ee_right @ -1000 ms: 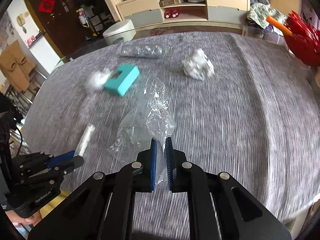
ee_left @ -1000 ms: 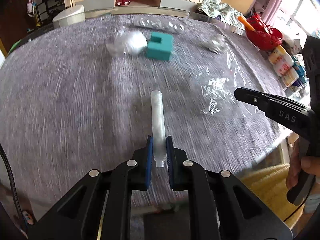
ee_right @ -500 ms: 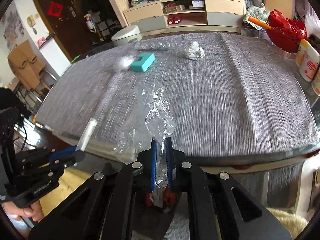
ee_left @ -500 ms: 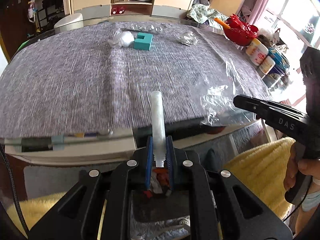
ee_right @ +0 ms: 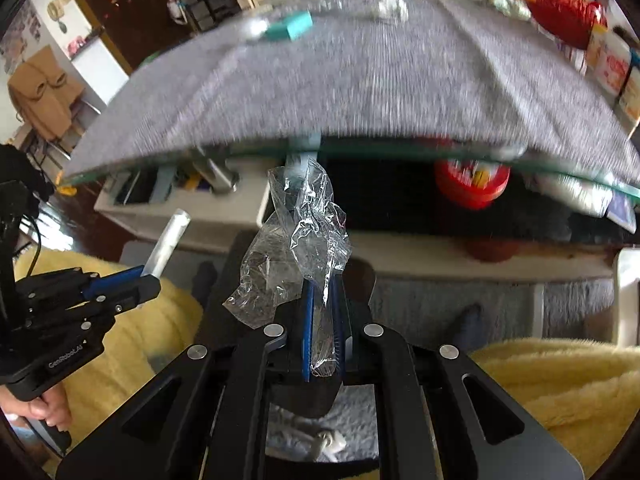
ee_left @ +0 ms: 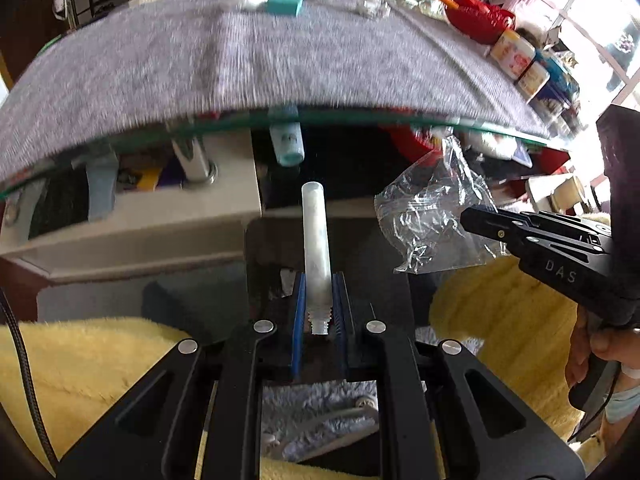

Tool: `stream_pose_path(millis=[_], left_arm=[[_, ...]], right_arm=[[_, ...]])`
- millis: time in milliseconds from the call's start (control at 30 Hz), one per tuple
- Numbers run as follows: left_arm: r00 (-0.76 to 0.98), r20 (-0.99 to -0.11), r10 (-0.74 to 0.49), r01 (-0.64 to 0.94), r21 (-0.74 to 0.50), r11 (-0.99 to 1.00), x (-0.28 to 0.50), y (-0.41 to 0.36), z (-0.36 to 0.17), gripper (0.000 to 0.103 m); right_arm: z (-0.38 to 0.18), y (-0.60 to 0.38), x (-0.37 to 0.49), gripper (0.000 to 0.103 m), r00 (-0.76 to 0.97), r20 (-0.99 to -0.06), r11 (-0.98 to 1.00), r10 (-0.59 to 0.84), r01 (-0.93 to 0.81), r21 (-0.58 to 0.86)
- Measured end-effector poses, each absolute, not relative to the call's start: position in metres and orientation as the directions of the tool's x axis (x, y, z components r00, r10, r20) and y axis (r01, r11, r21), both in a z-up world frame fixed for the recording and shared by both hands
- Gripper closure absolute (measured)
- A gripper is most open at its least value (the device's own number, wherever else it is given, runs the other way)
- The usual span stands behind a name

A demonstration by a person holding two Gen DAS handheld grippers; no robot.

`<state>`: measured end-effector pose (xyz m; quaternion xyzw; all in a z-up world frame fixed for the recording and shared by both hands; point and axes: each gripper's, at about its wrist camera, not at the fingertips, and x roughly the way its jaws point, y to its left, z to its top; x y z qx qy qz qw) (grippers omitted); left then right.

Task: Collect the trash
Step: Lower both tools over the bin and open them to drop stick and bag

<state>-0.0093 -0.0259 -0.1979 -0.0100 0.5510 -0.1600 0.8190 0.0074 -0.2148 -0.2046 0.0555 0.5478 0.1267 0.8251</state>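
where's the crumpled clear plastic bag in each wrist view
Left wrist view: the clear plastic bag is right of centre, hanging from the right gripper that reaches in from the right edge.
Right wrist view: the bag is at centre, pinched in that gripper and bunched above its fingers.
Shared landmark: the teal block at the far side of the grey table.

White letters "DAS" on the black body of the right hand-held gripper at 3 o'clock in the left wrist view, white "GenRobot.AI" on the black body of the left hand-held gripper at 8 o'clock in the right wrist view, labels on the jars too blurred to read
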Motion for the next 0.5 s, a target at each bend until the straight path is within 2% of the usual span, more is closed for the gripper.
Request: stream_pose_path(millis=[500], left_arm=[[0.188, -0.946, -0.264, 0.25, -0.213, 0.944, -0.013, -0.035, -0.265, 0.091]], right_arm=[[-0.268, -0.191, 0.005, 0.09, 0.216, -0.943, 0.963, 0.252, -0.149, 0.223]])
